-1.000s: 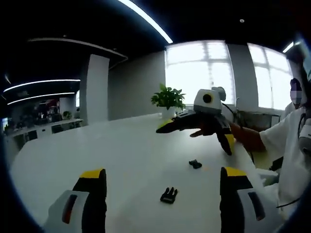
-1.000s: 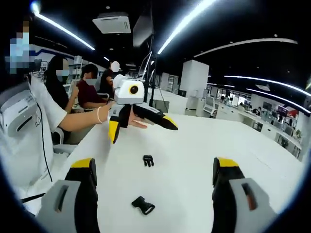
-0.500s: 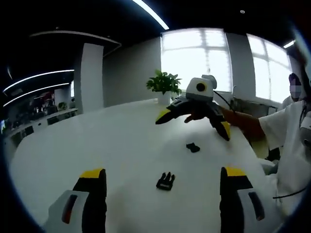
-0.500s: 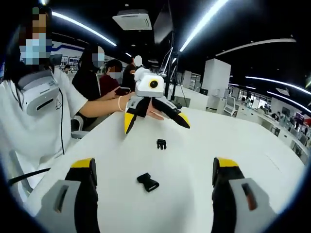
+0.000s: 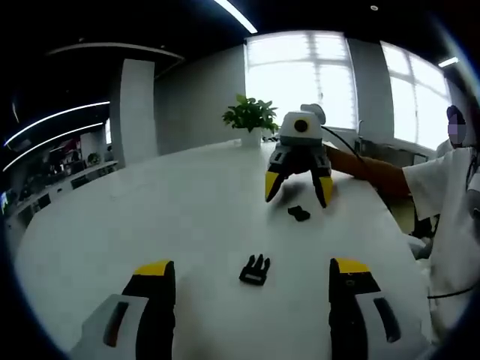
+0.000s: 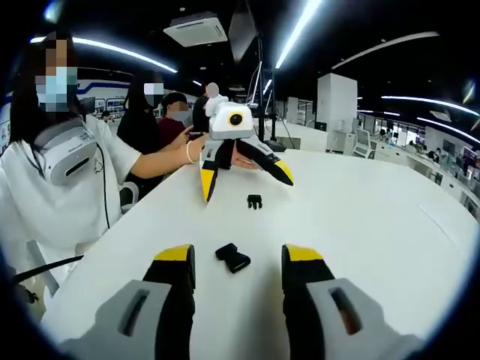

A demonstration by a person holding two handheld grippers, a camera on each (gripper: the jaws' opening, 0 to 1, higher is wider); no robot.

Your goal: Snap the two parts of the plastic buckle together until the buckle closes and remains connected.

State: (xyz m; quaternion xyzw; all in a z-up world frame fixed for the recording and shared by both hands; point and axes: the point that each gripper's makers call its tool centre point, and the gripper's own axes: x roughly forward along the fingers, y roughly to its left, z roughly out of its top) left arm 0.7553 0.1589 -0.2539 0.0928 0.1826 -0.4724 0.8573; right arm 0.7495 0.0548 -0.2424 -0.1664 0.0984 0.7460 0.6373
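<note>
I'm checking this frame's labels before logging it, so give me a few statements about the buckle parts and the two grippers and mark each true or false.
1. The two buckle parts lie apart on the white table. True: the pronged buckle part and the socket buckle part are not joined.
2. The right gripper is shut on the socket buckle part. False: its jaws are open, with the part lying on the table between them.
3. The left gripper has its jaws open. True.
4. The pronged part is held up off the table. False: it rests on the table.
5. A potted plant stands at the table's far side in the left gripper view. True.
</note>
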